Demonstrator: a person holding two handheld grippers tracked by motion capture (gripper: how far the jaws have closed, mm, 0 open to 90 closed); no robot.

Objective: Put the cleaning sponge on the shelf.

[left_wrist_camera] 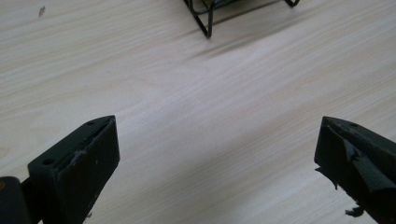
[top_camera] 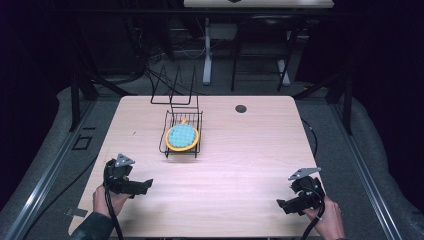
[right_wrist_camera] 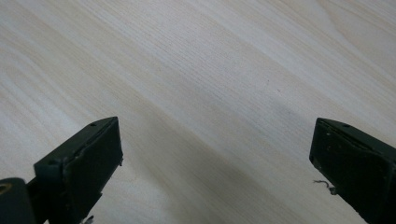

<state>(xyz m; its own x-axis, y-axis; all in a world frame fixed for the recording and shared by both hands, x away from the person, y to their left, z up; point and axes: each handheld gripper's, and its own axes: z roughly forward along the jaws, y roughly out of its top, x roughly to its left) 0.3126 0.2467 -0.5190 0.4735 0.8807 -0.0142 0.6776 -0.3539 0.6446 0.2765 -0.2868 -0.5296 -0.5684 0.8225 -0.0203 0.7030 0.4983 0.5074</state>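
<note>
A black wire rack (top_camera: 171,141) stands at the middle of the light wood table (top_camera: 240,160), a bit toward the back. A round plate with an orange rim and a pale blue centre (top_camera: 181,136) leans in it. My left gripper (top_camera: 145,186) rests near the front left edge, held by a hand, open and holding nothing. My right gripper (top_camera: 282,205) sits near the front right corner, also open and holding nothing. In the left gripper view my jaws stand wide apart (left_wrist_camera: 217,158) over bare wood, with a corner of the rack (left_wrist_camera: 205,21) at the top. The right gripper (right_wrist_camera: 215,158) faces plain tabletop.
A small dark round hole (top_camera: 241,108) lies near the table's back edge. Black wire prongs (top_camera: 172,87) rise behind the rack. Table legs and cables (top_camera: 207,55) stand on the dark floor beyond. Bare wood spreads between the grippers and the rack.
</note>
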